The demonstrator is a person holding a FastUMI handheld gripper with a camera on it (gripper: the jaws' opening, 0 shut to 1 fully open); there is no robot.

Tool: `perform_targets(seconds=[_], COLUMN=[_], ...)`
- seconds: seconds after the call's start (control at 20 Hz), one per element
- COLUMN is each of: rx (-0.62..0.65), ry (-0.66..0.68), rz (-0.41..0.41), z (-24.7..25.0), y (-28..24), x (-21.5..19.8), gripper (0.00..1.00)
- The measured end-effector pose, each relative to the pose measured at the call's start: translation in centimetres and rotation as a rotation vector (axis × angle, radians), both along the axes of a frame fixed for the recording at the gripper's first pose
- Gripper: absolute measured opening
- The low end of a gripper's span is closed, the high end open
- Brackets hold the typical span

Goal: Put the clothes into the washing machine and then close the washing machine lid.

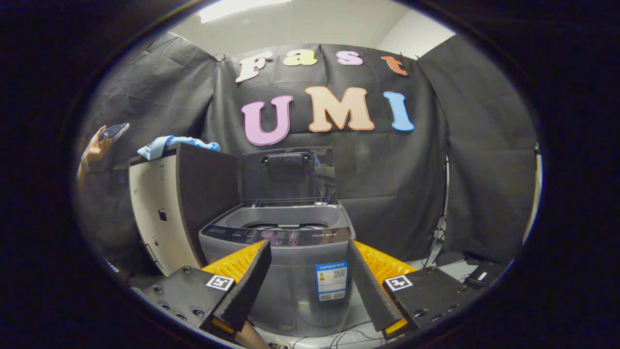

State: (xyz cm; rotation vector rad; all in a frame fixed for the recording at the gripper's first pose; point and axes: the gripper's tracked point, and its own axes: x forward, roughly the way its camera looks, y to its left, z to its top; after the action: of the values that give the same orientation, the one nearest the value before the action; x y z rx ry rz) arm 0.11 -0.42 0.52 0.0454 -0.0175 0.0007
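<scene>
Gripper (308,271) view: fingers spread wide and empty, aimed at washing machine (278,252) just ahead, its lid (288,177) standing open and upright behind the tub. Clothes (167,145) lying as a blue heap atop cabinet (169,203) beside the machine, well beyond the fingers; a hand (97,148) holding a phone further off. Likely soft, light, floppy fabric: best pinched at a raised fold near the heap's middle.

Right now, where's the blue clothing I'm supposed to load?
The blue clothing lies on top of the cabinet, just left of the open washing machine, well beyond the open, empty gripper.
</scene>
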Motion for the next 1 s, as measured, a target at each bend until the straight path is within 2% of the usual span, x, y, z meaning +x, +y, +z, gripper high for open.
perform_targets(seconds=[0.2, 0.35, 0.45, 0.7, 0.8, 1.0], rx=[0.037, 0.066, 0.087, 0.043, 0.032, 0.014], ry=[-0.076, -0.11, -0.118, -0.223, -0.236, -0.195], rz=[-0.002, 0.047, 0.11, 0.3, 0.367, 0.438], z=[5.2, 11.1, 14.9, 23.8, 26.2, 28.7], y=[1.8, 5.5, 8.8, 18.6, 22.5, 29.3], x=[2.4, 5.6, 7.8, 12.3, 13.7, 17.0], gripper=[0.96, 0.96, 0.96, 0.96, 0.96, 0.96])
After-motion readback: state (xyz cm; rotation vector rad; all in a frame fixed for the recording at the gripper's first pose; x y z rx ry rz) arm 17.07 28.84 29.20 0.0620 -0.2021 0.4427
